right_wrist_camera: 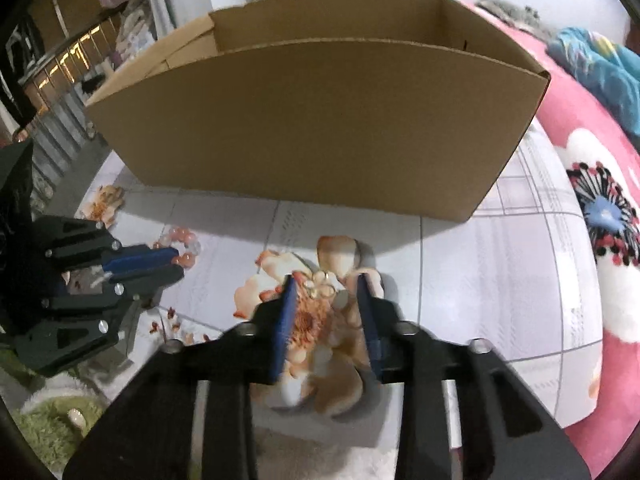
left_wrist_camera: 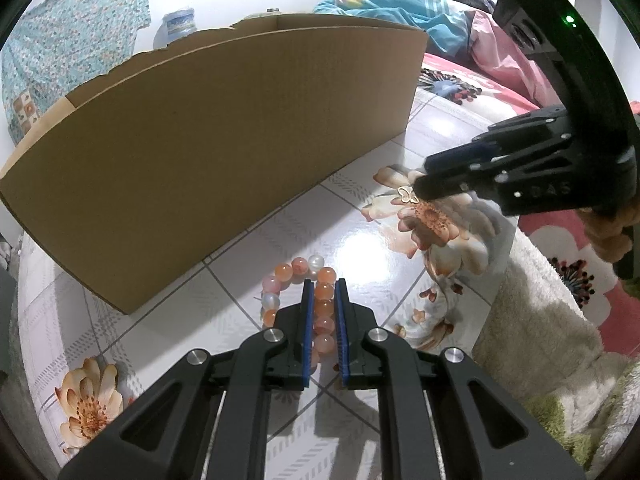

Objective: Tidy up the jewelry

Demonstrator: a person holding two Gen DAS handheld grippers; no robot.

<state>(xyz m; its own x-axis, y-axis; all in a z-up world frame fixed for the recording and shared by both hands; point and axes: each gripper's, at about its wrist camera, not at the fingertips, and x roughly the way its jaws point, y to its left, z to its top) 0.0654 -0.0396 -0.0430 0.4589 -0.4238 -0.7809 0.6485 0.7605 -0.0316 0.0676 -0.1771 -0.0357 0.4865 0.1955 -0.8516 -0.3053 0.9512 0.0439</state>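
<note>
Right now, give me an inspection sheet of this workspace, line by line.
Surface: glossy tiled sheet with flower prints.
Job's things: bead bracelet; small gold charm lying on a printed flower; open cardboard box behind both.
Clutter: nothing seen.
Grippers: left gripper shut on the bracelet; right gripper open astride the charm, not gripping it.
Cables: nothing seen.
Surroundings: pink floral blanket, green fluffy rug, hanging patterned cloth.

Matt cardboard box [left_wrist_camera: 224, 152], glossy tablecloth [left_wrist_camera: 360, 248]
</note>
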